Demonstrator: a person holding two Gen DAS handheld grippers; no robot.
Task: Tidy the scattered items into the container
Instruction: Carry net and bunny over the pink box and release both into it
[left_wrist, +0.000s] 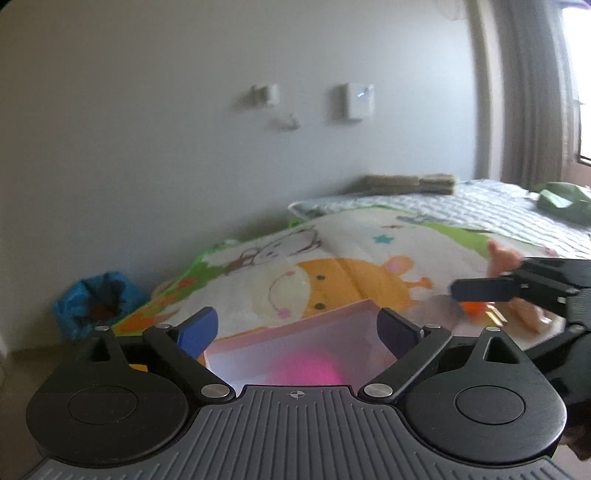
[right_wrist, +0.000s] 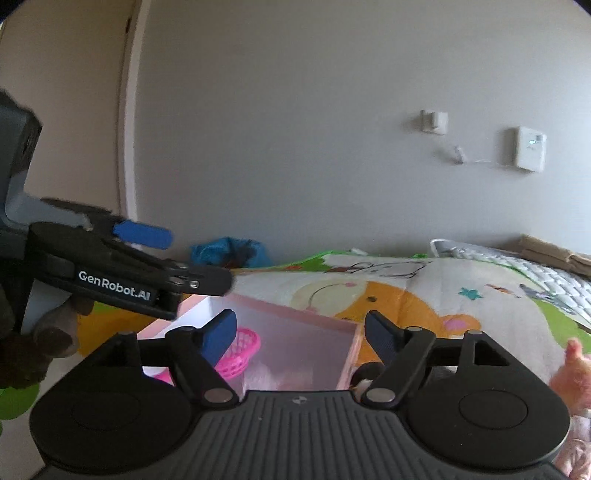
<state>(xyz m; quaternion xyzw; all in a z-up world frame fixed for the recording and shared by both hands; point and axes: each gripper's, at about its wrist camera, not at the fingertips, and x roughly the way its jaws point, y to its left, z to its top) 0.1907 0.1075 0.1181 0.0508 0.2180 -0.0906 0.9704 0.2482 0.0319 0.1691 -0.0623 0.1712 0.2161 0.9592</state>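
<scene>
A pink open box (left_wrist: 295, 332) lies on a cartoon play mat; it also shows in the right wrist view (right_wrist: 306, 332). A pink mesh basket (right_wrist: 240, 350) sits inside it, blurred pink in the left wrist view (left_wrist: 306, 369). My left gripper (left_wrist: 297, 332) is open and empty above the box. My right gripper (right_wrist: 301, 332) is open and empty over the box's near side. It also shows in the left wrist view (left_wrist: 480, 290) at right, over a small orange item (left_wrist: 474, 308). A pink plush toy (right_wrist: 572, 373) lies right of the box.
The cartoon play mat (left_wrist: 351, 266) covers the floor. A blue bag (left_wrist: 99, 299) lies by the grey wall. A quilted blanket (left_wrist: 498, 210) and a green item (left_wrist: 565, 199) lie at the far right, with folded cardboard (left_wrist: 406, 182) behind.
</scene>
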